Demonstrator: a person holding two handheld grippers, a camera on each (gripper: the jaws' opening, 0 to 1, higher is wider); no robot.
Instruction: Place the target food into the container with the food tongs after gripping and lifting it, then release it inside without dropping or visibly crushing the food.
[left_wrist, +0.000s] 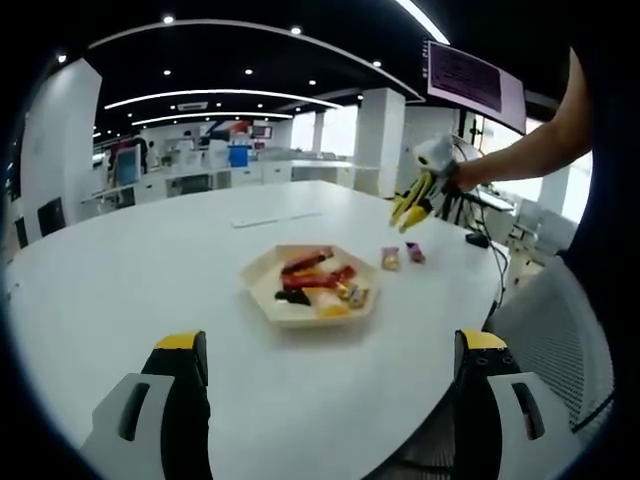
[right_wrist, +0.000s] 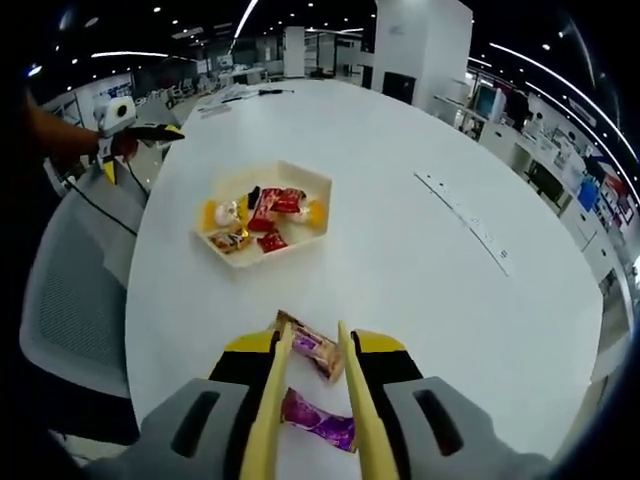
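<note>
- Left gripper (left_wrist: 330, 375): its two black, yellow-tipped jaws rise at 7 and 5 o'clock of the left gripper view, spread wide with bare table (left_wrist: 150, 270) between them; it grips nothing.
- Tray (left_wrist: 262, 290): a pale hexagonal container at the centre of that view, on the white table, holding several wrapped snacks (left_wrist: 312, 275) in red, yellow and dark wrappers.
- Two loose snacks lie on the table just beside the tray at its 2 o'clock: a tan snack (left_wrist: 390, 259) and a purple snack (left_wrist: 415, 253), near each other.
- Right gripper (left_wrist: 415, 205): seen in the left gripper view at 2 o'clock, above the two loose snacks, carried on a person's bare arm (left_wrist: 535, 145); yellow tongs point down from it.
- In the right gripper view, the right gripper (right_wrist: 312, 400) rises from 6 o'clock, its jaws carrying the yellow tongs (right_wrist: 268, 410), whose two arms run up toward the centre.
- The tongs stand a little apart. The tan snack (right_wrist: 315, 350) lies between their tips on the table; whether the tips press it I cannot tell.
- The purple snack (right_wrist: 318, 420) lies lower, between the tong arms, near the gripper body.
- The tray (right_wrist: 310, 185) sits at 11 o'clock from the tong tips, well apart from them.
- The left gripper (right_wrist: 135, 135) shows at 10 o'clock in the right gripper view, past the table edge.
- A grey mesh chair (right_wrist: 70, 290) stands at 9 o'clock.
</note>
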